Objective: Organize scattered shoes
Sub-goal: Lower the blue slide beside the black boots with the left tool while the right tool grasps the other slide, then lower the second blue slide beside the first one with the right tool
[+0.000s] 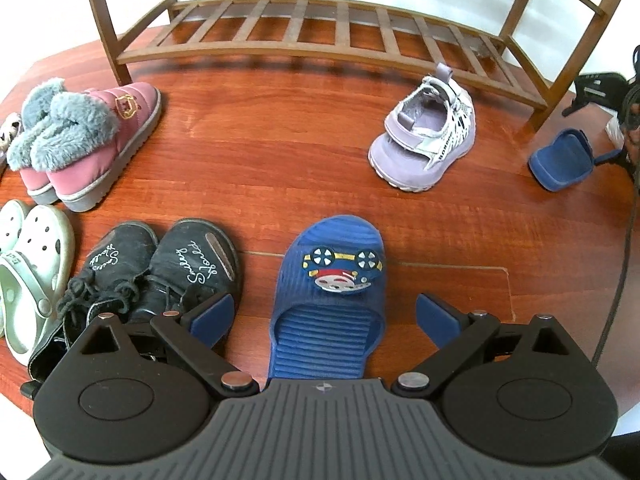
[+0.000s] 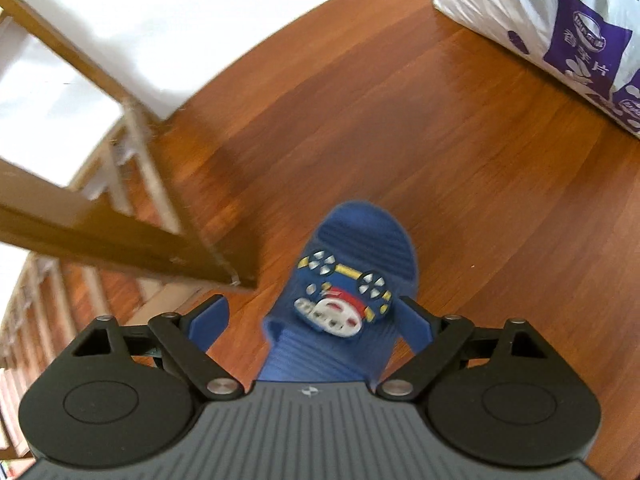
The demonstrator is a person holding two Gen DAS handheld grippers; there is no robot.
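Left gripper (image 1: 324,316) held wide open over blue slipper (image 1: 328,292) on wooden floor (image 1: 280,152), right gripper (image 2: 310,320) spread open around matching slipper (image 2: 352,280) beside shoe rack (image 2: 132,236), pads not seen pressing

Materials and finishes among scattered shoes.
Glossy wooden floor (image 1: 304,152); slatted matt wooden rack (image 1: 320,24); ribbed blue plastic slipper (image 1: 328,304); fur-trimmed pink boots (image 1: 80,140).

Blue ribbed slipper (image 1: 327,280) with a cartoon car badge in red, white and yellow; pink quilted boots (image 1: 96,140) with grey fur cuffs. Black lace-up boots (image 1: 160,272) with white script; lilac sneaker (image 1: 426,136) with white-and-black patterned side; white perforated clogs (image 1: 28,272). Reddish-brown wood-grain floor (image 1: 280,152); brown slatted rack (image 1: 320,24).
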